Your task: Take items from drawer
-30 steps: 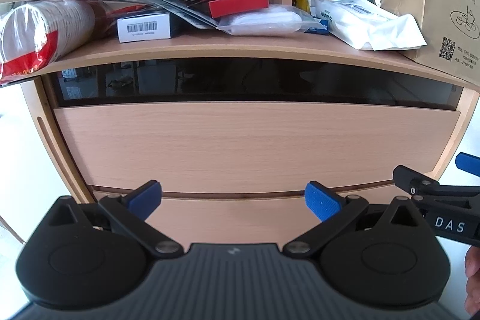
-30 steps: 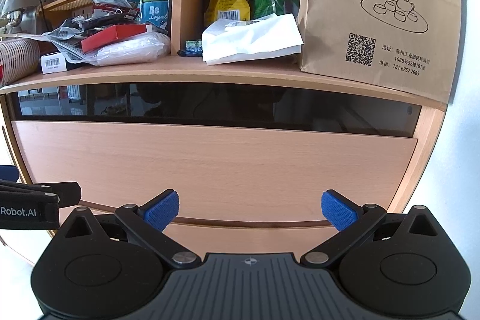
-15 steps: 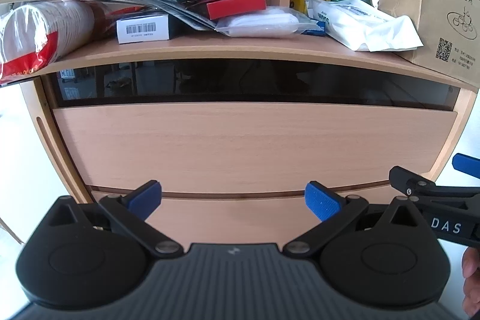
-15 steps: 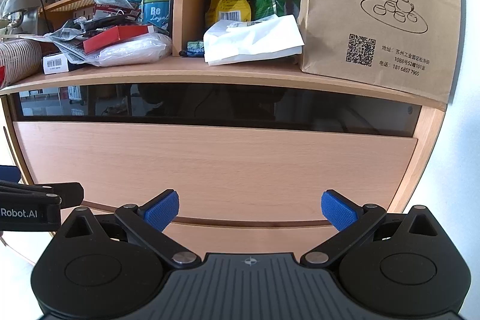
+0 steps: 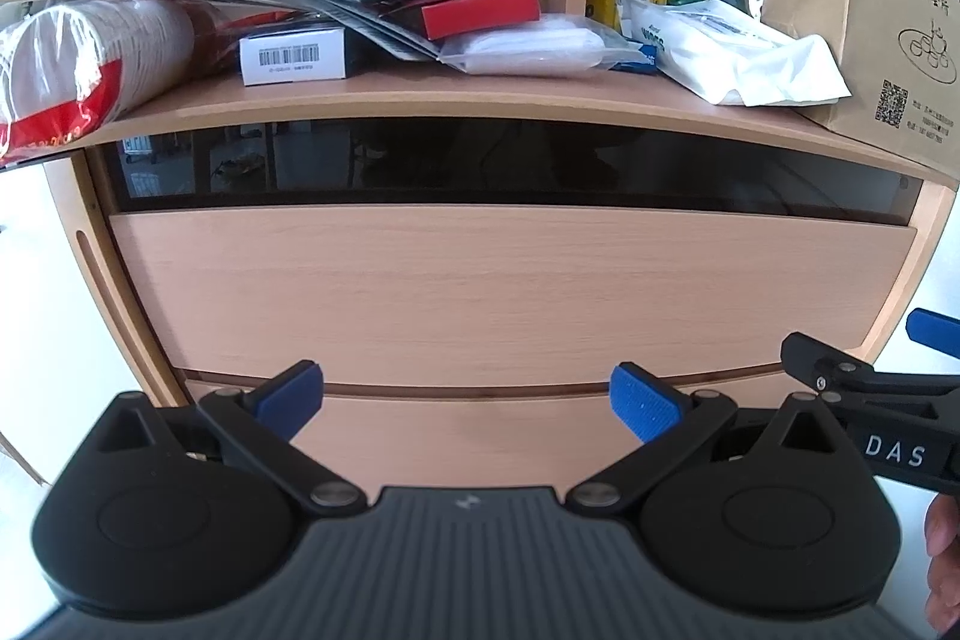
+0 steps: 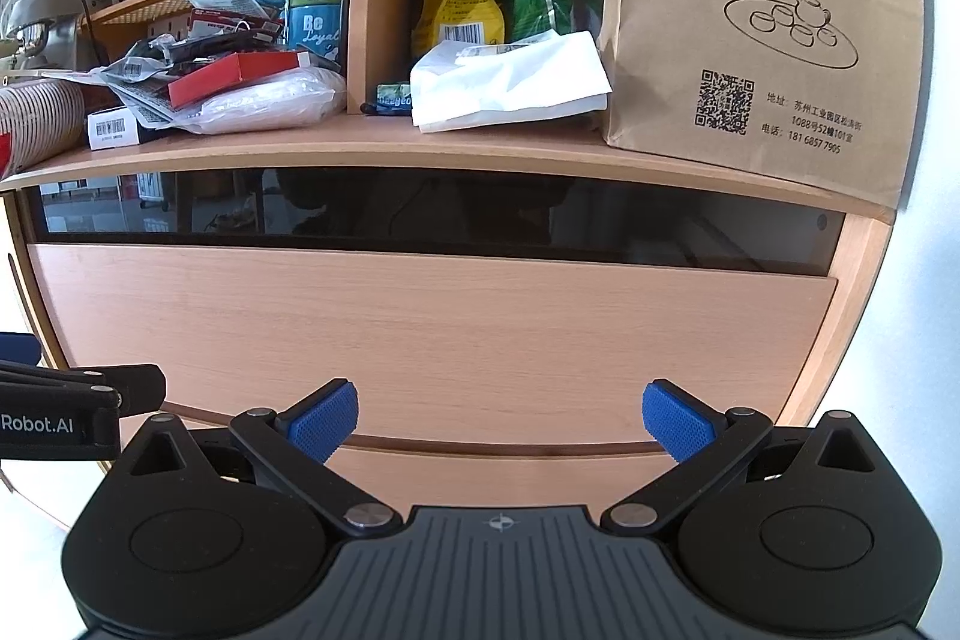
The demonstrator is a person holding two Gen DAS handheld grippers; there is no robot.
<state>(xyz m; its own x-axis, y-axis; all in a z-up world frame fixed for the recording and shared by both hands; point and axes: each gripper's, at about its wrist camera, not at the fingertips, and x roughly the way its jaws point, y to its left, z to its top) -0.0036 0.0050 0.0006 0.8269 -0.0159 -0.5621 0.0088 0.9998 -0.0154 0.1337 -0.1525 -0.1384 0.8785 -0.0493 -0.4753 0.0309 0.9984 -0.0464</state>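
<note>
Left wrist view: drawer closed, contents hidden; both grippers wide.

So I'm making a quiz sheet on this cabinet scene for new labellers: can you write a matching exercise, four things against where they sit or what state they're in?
Things
1. brown paper bag with black print
2. flat red box
3. light wooden upper drawer front
4. left hand-held gripper

Places or states
a. shut
b. open, holding nothing
c. right end of the cabinet top
d. on the heap of packets, left part of the cabinet top

Pairs: 1-c, 2-d, 3-a, 4-b
</note>
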